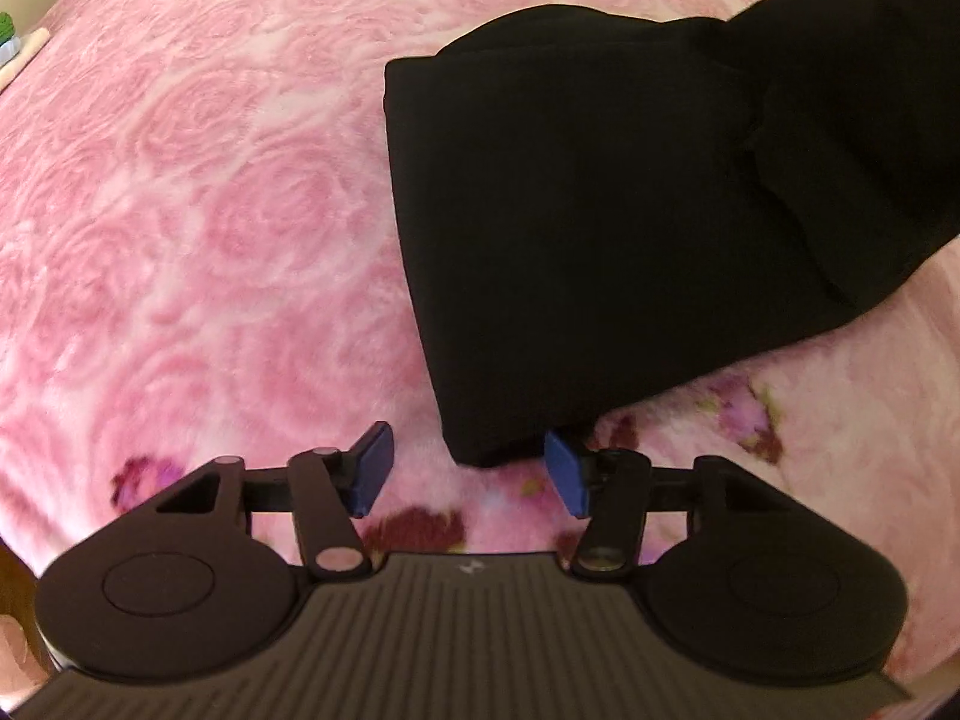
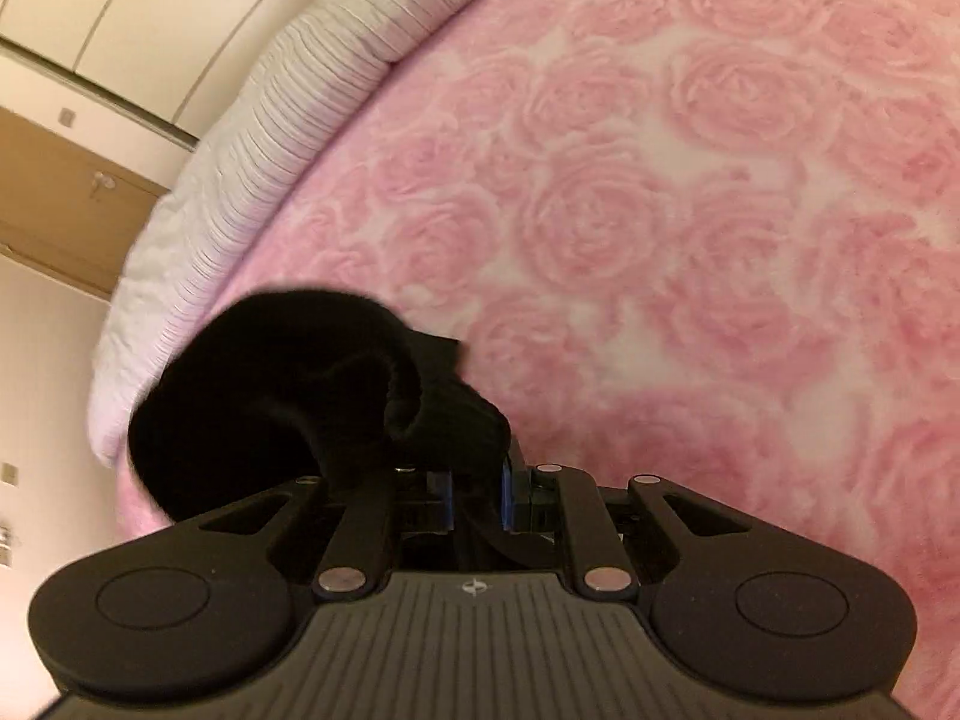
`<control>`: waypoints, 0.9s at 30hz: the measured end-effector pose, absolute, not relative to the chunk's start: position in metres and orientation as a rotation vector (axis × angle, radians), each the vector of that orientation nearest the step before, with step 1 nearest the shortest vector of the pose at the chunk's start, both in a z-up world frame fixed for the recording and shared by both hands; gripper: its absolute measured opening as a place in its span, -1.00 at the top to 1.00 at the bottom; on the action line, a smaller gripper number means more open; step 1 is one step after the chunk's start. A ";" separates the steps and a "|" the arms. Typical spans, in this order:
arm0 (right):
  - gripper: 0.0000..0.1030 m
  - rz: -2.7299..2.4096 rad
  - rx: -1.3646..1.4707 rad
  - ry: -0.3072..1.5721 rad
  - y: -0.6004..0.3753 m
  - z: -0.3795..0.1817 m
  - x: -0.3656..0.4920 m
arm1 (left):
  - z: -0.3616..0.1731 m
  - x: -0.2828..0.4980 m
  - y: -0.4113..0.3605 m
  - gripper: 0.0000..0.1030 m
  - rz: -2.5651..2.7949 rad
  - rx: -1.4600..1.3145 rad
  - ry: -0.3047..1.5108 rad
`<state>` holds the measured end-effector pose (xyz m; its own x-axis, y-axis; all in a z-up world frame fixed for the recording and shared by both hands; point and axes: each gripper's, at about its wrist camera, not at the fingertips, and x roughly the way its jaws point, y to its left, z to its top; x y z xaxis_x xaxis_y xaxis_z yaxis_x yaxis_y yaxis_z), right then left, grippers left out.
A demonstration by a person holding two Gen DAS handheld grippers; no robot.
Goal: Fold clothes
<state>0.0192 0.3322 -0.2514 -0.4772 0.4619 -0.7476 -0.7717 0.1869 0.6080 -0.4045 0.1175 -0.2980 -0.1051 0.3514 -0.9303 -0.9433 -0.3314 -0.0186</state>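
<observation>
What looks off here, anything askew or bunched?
The black garment lies skewed on the pink rose blanket, with one end rumpled. The right gripper is shut on a bunched wad of it; the left gripper is open at its near corner. No damage visible.

Black folded fabric garment (image 1: 600,228) runs off the frame at three o'clock; a small green-and-white object (image 1: 7,39) at ten o'clock is cropped, unidentifiable.

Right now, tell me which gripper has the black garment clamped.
The right gripper: black knit garment bunched between its blue pads. The left gripper stands open.
</observation>
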 end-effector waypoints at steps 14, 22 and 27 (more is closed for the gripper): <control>0.82 1.765 -0.118 1.389 0.310 -0.169 -0.028 | -0.176 -0.543 0.138 0.93 1.885 -0.886 0.176; 0.88 1.528 0.351 1.307 0.233 -0.108 0.010 | -0.112 -0.683 0.114 0.91 1.981 -1.042 -0.402; 0.87 1.134 0.255 1.447 0.160 -0.154 0.025 | -0.187 -0.710 0.092 0.91 1.926 -1.423 -0.241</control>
<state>0.0249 0.1603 -0.1542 -0.2577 0.7233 -0.6406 -0.4490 0.4974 0.7423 -0.7097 0.0922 -0.1874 -0.1327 0.6397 -0.7571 -0.4337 -0.7243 -0.5360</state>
